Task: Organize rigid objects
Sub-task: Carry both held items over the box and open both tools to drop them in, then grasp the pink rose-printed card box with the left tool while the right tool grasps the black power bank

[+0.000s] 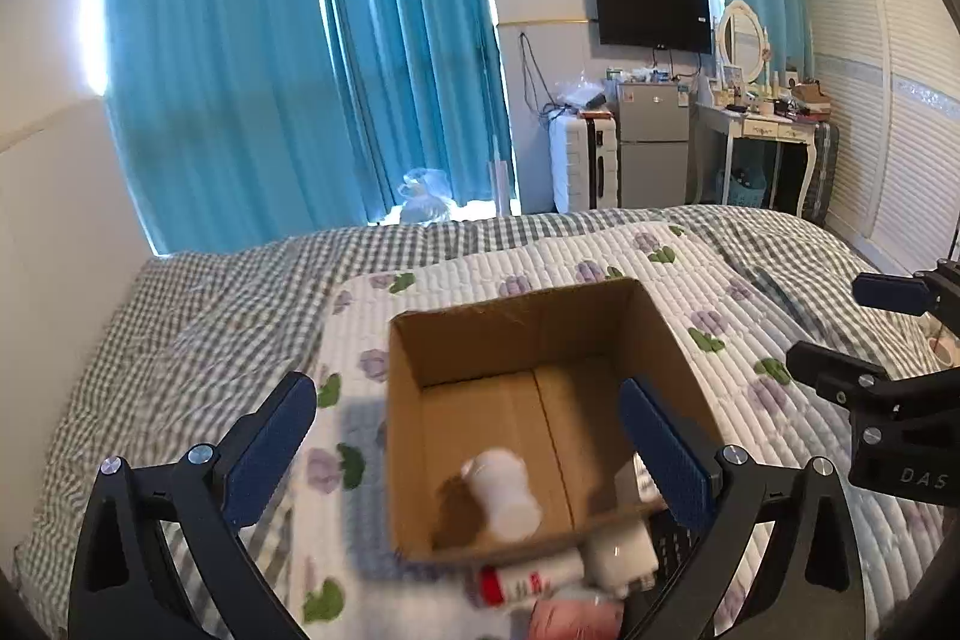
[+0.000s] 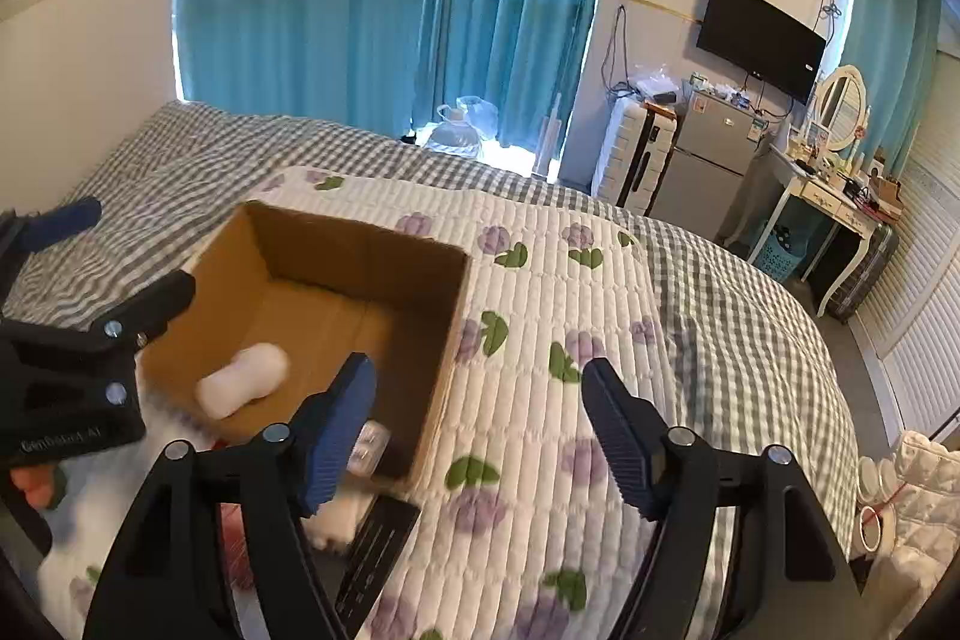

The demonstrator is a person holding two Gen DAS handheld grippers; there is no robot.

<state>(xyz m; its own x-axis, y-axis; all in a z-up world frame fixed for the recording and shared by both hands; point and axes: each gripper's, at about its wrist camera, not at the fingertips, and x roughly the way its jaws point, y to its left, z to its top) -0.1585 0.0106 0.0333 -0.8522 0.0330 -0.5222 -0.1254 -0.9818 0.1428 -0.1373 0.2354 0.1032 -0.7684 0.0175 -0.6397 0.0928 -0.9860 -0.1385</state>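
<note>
An open cardboard box (image 1: 528, 328) (image 2: 336, 244) sits on the quilted floral blanket on the bed. A white bottle (image 1: 504, 490) (image 2: 243, 382), blurred, lies inside it on the floor of the box. My left gripper (image 1: 474, 442) is open and empty above the box's near side. My right gripper (image 2: 480, 418) is open and empty over the blanket to the right of the box. Against the box's near wall lie a white bottle with a red band (image 1: 528, 577), a white jar (image 1: 621, 550), a pink object (image 1: 576, 619) and a black flat box (image 2: 378, 550).
The bed carries a grey checked sheet (image 1: 228, 292) under the floral blanket (image 2: 570, 400). Blue curtains, a suitcase, a small fridge (image 1: 654, 148) and a dressing table (image 2: 840, 202) stand beyond the bed. Rolls of tape (image 2: 876, 514) lie at the right bed edge.
</note>
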